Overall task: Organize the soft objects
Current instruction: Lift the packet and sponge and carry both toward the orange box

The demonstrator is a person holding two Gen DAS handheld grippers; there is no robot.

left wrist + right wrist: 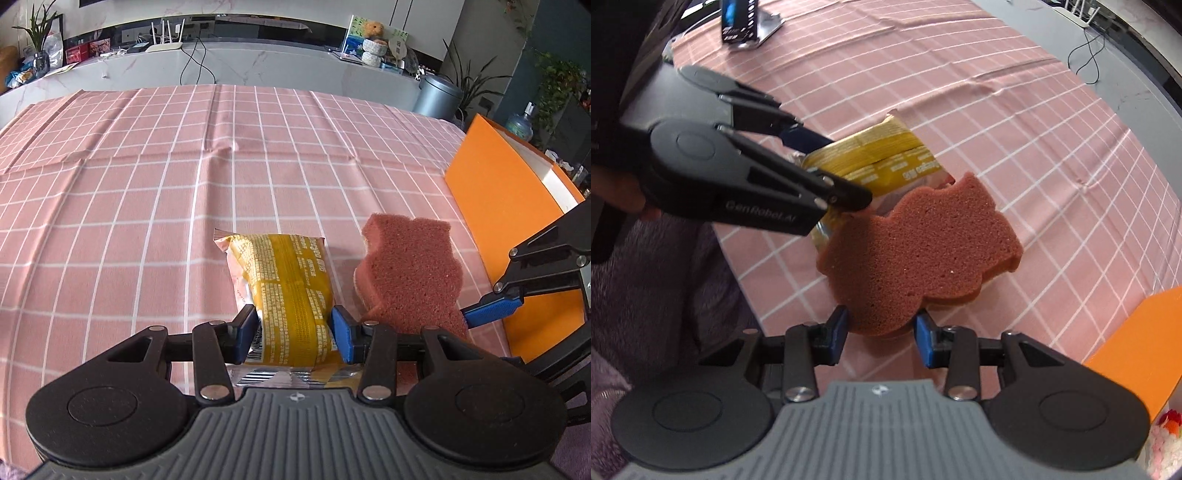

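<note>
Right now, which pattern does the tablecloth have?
Pink with white grid lines, clearest in the left wrist view: tablecloth.

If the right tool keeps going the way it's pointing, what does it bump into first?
Probably the pink checked tablecloth just past the sponge that the right tool already holds; depth is hard to judge.

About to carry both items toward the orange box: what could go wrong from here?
1. The left tool grips the yellow packet only near its end; it may sag or slip.
2. The pink sponge in the right tool overlaps the packet, so they may snag.
</note>
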